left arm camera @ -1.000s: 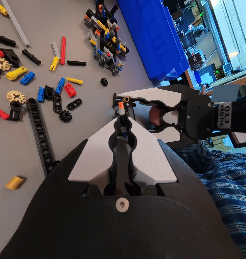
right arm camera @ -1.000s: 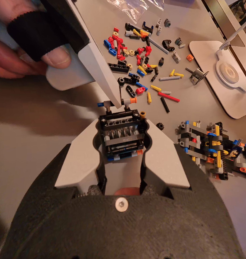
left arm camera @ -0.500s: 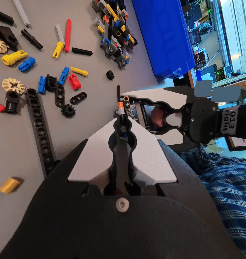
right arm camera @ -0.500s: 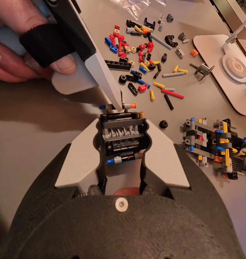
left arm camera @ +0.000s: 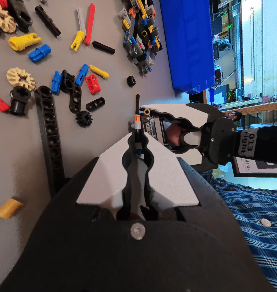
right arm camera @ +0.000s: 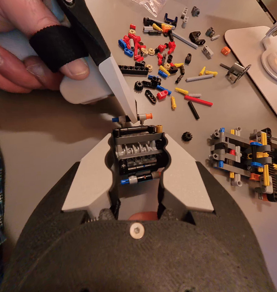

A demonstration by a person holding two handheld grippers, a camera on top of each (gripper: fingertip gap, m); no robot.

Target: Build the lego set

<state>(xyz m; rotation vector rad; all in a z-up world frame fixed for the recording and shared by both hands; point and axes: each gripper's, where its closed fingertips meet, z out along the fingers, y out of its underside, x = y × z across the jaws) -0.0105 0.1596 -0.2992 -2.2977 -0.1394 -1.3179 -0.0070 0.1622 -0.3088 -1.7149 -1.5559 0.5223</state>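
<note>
Left hand-held gripper (right arm camera: 131, 116) clamped on a short axle piece (right arm camera: 132, 117) with blue and orange ends, held just above the black-and-grey block (right arm camera: 138, 154) gripped by the right hand-held gripper (right arm camera: 137, 158). Best seated by lining its 2 grey pegs over the block's far holes, then pressing squarely. Far right on the table (left arm camera: 103, 142), blue bin (left arm camera: 188, 47); contents hidden.

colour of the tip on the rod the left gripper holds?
Orange tip; clearest in the right wrist view.
</note>
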